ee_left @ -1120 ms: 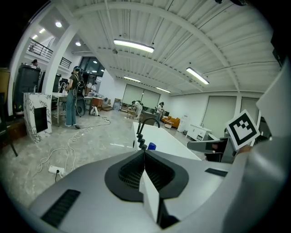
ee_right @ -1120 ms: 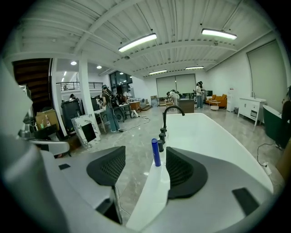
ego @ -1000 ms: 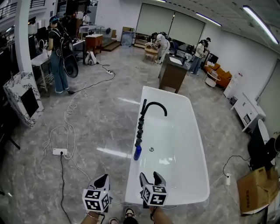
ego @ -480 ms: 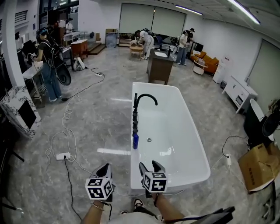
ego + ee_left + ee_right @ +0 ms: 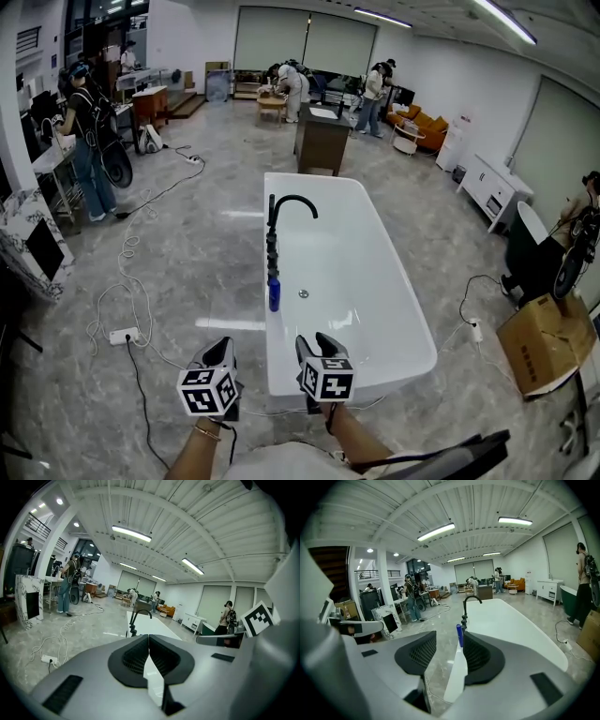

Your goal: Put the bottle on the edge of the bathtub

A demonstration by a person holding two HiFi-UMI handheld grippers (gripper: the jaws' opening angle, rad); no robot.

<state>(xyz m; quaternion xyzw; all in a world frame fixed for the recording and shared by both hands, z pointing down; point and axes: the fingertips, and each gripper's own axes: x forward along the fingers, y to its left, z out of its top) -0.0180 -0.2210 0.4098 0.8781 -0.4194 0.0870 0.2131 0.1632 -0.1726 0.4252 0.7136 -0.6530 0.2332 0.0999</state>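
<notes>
Head view: both grippers are held low at the near end of the white bathtub [image 5: 417, 323]. The left gripper [image 5: 221, 350] sits over the floor just to the tub's left, and the right gripper [image 5: 316, 342] is over the tub's near rim. The blue bottle [image 5: 274, 293] stands upright ahead of them, between their two lines and nearer the right gripper's. It seems to rest on the tub's left edge, though it is too small here to be sure it is not just inside. Directly beyond the bottle rises the black faucet [image 5: 281, 208]. A cardboard box [image 5: 548, 345] lies well off to the right gripper's right.

Left gripper view: the left gripper [image 5: 149, 637] has its jaws pressed together with nothing in them. The bathtub [image 5: 152, 626] and faucet [image 5: 138, 616] lie straight ahead past the tips.

Right gripper view: the right gripper [image 5: 449, 637] has its jaws spread and closing, with only floor and tub rim showing in the gap. The bottle [image 5: 460, 635] stands beyond the right jaw's tip, apart from it. The faucet [image 5: 470, 600] is behind the bottle, and the bathtub [image 5: 520, 627] runs away to the right.
</notes>
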